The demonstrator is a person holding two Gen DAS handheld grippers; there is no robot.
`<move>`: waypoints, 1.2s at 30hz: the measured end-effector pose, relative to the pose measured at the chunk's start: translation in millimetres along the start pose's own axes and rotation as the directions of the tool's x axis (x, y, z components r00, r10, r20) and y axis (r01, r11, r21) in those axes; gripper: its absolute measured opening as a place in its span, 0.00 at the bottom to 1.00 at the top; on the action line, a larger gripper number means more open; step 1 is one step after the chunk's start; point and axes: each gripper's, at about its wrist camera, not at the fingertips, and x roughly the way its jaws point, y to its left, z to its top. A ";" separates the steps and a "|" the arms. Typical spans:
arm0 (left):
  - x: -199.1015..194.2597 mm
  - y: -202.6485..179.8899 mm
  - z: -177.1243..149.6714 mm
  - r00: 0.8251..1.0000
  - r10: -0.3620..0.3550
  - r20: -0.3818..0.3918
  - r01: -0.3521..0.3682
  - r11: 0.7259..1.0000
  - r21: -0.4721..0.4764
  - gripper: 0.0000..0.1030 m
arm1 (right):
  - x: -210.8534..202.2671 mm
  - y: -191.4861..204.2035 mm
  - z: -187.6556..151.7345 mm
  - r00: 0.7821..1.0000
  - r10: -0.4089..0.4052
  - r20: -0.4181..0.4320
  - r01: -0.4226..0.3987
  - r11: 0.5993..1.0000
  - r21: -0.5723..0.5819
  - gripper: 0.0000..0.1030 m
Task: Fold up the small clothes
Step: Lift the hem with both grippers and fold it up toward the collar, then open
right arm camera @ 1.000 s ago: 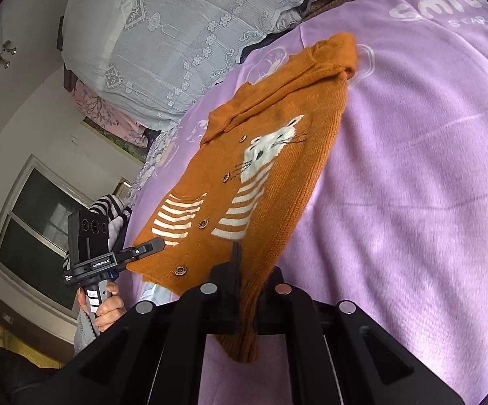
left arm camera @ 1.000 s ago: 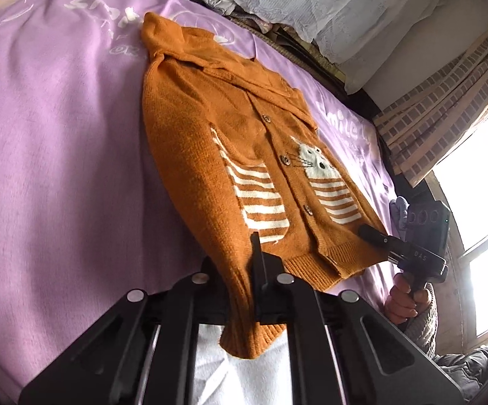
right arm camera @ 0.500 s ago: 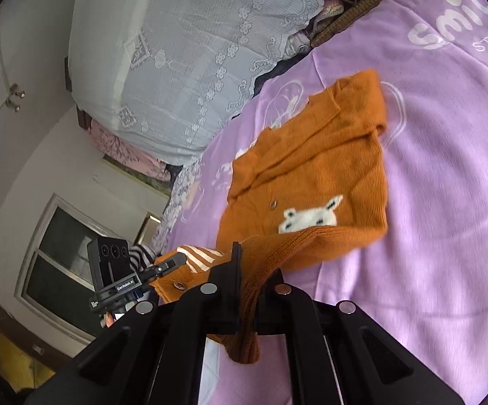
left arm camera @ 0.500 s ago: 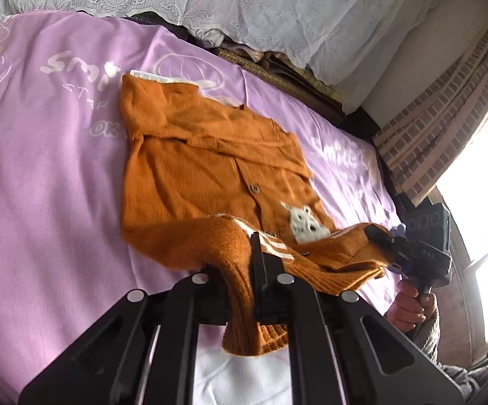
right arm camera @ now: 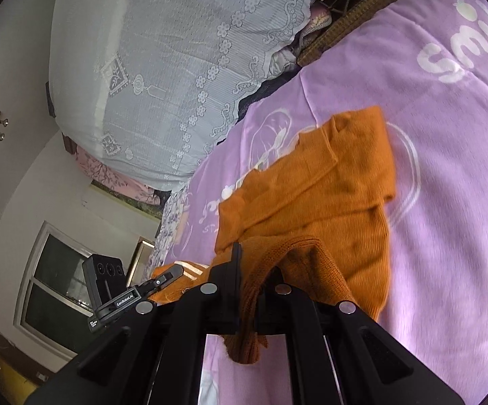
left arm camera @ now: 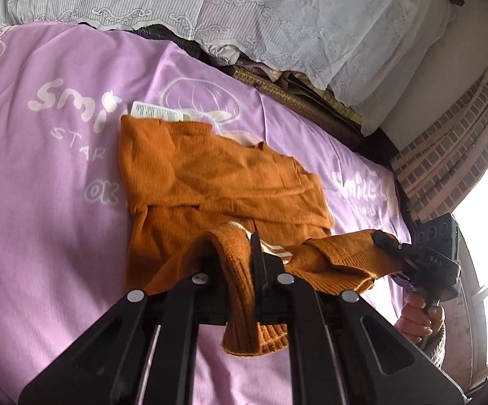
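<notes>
While the orange cardigan [left arm camera: 210, 182] lies on the purple bedsheet [left arm camera: 41, 202], its hem is raised over its body, the fold half made. Left gripper [left arm camera: 244, 253] and right gripper [right arm camera: 247, 270] each have jaws clamped on a hem corner; laying down and smoothing remain.

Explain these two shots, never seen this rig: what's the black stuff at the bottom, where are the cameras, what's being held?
No robot: a person holds a two-finger gripper in each hand, each with a fisheye camera looking along its fingers. One picture is from the left gripper, the other from the right gripper; the black struts are each gripper's own frame. An orange knitted cardigan lies on a purple blanket. Both grippers are shut on the cardigan's hem, lifting it over the body. Each view also shows the other gripper, gripped by a hand.
</notes>
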 end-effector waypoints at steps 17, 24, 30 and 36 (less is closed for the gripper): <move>56.3 28.8 68.5 0.999 -0.022 0.023 0.024 0.997 -0.077 0.08 | 59.2 -32.7 60.4 0.999 -0.040 0.032 0.037 0.996 0.081 0.05; 102.7 62.6 72.4 1.000 -0.001 -0.020 -0.002 0.989 -0.148 0.11 | 94.9 -65.4 75.3 0.992 -0.125 0.013 0.123 0.985 0.120 0.08; 98.1 77.1 69.7 0.997 -0.071 -0.005 0.069 0.980 -0.189 0.20 | 87.5 -72.5 74.8 0.995 -0.095 0.031 0.090 0.989 0.120 0.36; 48.3 55.6 66.3 0.994 0.002 0.111 0.010 0.994 -0.107 0.59 | 49.5 -34.1 65.6 0.988 -0.093 0.120 0.095 0.995 -0.016 0.46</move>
